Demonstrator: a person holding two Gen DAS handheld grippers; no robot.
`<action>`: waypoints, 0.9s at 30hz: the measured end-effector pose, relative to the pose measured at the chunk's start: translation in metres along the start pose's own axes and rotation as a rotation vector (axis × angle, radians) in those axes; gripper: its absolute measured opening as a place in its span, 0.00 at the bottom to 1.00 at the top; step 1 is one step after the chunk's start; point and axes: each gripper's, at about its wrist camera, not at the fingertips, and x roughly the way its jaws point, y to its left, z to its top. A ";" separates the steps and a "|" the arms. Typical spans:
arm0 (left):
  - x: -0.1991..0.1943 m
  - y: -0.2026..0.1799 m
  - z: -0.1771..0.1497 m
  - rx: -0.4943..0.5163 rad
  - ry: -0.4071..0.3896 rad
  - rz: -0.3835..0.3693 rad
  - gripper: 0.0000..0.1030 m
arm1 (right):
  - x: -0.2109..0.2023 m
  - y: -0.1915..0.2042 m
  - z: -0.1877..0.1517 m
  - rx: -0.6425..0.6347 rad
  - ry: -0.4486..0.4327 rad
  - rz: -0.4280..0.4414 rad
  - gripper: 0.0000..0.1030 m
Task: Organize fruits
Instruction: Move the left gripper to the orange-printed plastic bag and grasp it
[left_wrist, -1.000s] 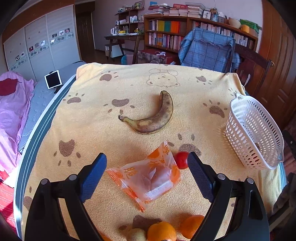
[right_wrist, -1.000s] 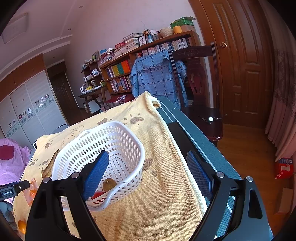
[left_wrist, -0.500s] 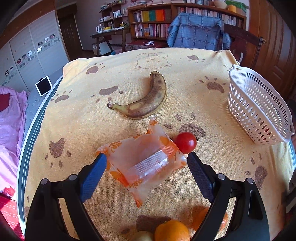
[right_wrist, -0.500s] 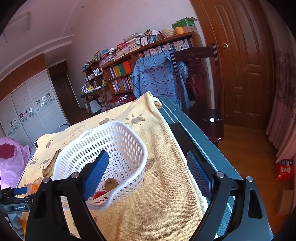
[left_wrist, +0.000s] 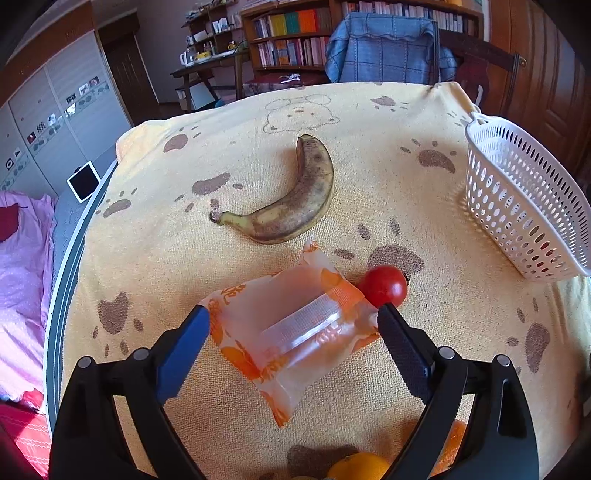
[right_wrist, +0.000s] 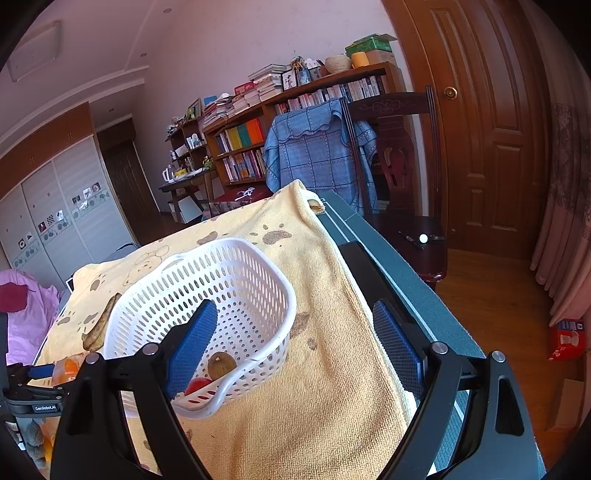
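My left gripper is open, its fingers on either side of an orange-and-clear snack packet lying on the yellow towel. A red tomato touches the packet's right end, just beyond the right fingertip. A spotted banana lies further off. Oranges sit at the bottom edge. The white basket stands at the right. My right gripper is open and empty above the basket's near right rim; inside lie a brown fruit and a red fruit.
The yellow paw-print towel covers the table. The table's right edge drops to the floor beside a wooden chair. A bed with pink bedding and a tablet lies left of the table.
My left gripper has moved forward and down, so the packet now lies between its fingers and the tomato sits at the right fingertip. The right gripper has hardly moved.
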 end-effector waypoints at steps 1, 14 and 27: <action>0.000 -0.002 0.000 0.012 0.000 0.005 0.89 | 0.000 0.001 -0.001 -0.002 0.001 0.000 0.85; -0.017 -0.003 -0.009 0.016 -0.074 -0.021 0.62 | 0.002 0.001 -0.004 -0.004 0.002 -0.002 0.85; 0.005 -0.014 -0.012 0.070 0.024 0.026 0.85 | 0.003 0.001 -0.004 -0.003 0.003 0.000 0.85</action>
